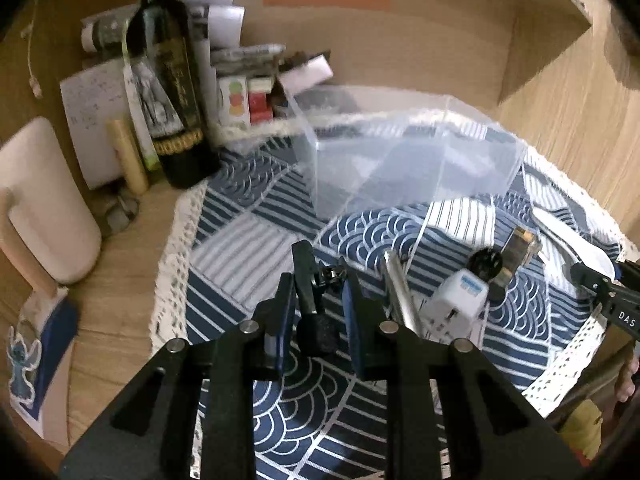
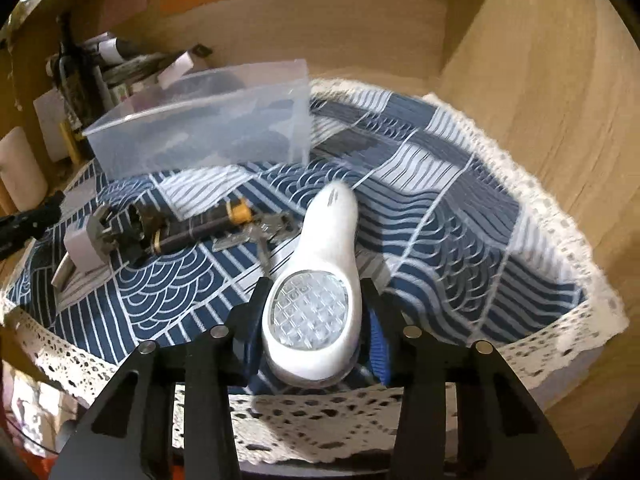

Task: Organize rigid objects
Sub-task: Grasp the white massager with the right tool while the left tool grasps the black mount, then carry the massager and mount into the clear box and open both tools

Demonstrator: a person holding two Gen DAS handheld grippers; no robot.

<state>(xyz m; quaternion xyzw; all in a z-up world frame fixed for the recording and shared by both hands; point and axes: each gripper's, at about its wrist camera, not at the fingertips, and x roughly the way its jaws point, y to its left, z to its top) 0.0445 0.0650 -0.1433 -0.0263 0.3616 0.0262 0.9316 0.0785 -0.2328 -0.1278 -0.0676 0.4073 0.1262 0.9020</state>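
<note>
While the left gripper jaws pinch a black clip, right gripper jaws hold a white lamp. Clear box sits at 11 o'clock.

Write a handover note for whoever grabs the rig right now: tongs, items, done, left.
Left tongs: a small black object sits between the fingers; firm grip unclear.
Right tongs: closed on the white handheld device, round clear end toward the camera.
Clear plastic bin: on the blue patterned cloth at the back; contents hard to tell through its walls.
Left on the cloth: white plug adapter, dark cylinder with yellow end, silver pen-like stick, keys.
Remaining: likely bin both held items, then the rest.
</note>
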